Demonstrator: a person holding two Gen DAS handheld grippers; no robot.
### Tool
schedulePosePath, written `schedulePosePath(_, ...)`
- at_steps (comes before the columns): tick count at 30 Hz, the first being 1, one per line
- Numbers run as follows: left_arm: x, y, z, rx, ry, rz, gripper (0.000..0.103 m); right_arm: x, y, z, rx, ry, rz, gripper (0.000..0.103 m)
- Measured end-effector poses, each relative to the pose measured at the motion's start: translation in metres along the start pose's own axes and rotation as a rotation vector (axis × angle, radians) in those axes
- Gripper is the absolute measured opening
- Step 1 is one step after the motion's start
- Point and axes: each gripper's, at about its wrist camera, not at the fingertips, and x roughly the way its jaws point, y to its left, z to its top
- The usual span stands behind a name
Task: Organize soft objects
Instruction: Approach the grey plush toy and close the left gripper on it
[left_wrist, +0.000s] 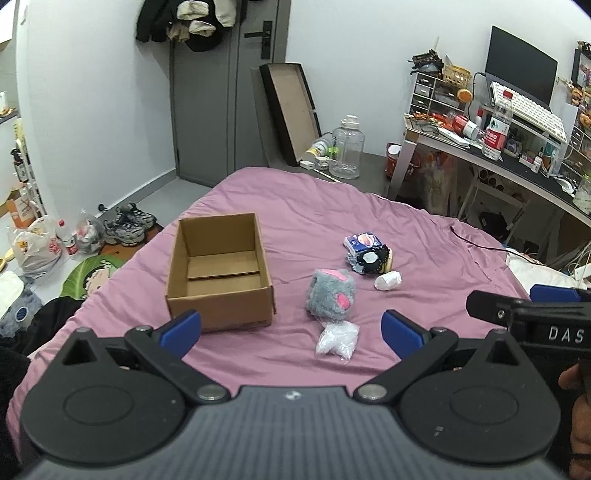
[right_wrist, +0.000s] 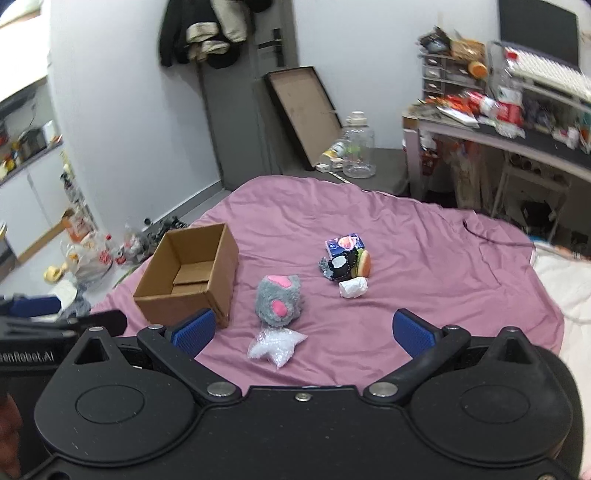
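Note:
An open, empty cardboard box (left_wrist: 221, 273) (right_wrist: 188, 275) stands on the purple bed. To its right lie a grey and pink plush (left_wrist: 330, 293) (right_wrist: 279, 301), a clear plastic bag of white stuff (left_wrist: 338, 339) (right_wrist: 275, 345), a white wad (left_wrist: 388, 280) (right_wrist: 353, 287), and a small pile: a blue tissue pack (left_wrist: 362, 242) (right_wrist: 343, 244), a black and white soft toy (left_wrist: 371, 262) (right_wrist: 340, 266) and a burger toy (right_wrist: 364, 263). My left gripper (left_wrist: 291, 332) is open and empty, just short of the bag. My right gripper (right_wrist: 304, 332) is open and empty, also over the bag's near side.
The purple bed sheet (left_wrist: 424, 240) (right_wrist: 424, 240) drops off to the floor at left, with shoes and bags (left_wrist: 122, 225). A cluttered desk (left_wrist: 517, 158) stands at right. A water jug (left_wrist: 346, 147) and a leaning frame (left_wrist: 291, 110) sit beyond the bed. A black cable (left_wrist: 476, 240) lies at right.

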Motion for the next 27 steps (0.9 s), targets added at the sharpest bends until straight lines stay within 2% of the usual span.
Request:
schedulePosePath(3, 0.016, 0.001, 0.003, -0.007, 0.009, -0.004, 0.103, 0.011, -0.004, 0.003, 0.03, 0.007, 0.021, 0.103)
schedulePosePath(9, 0.053, 0.001, 0.014, -0.005, 0.064, -0.01, 0.103, 0.038, -0.011, 0.013, 0.062, -0.016, 0.016, 0.103)
schedulePosePath(14, 0.076, 0.002, 0.025, -0.013, 0.074, -0.024, 0.103, 0.066, -0.022, 0.02, 0.121, -0.001, 0.013, 0.103)
schedulePosePath(27, 0.128, 0.003, 0.043, -0.04, 0.108, -0.031, 0.1, 0.125, -0.049, 0.032, 0.261, 0.087, 0.057, 0.088)
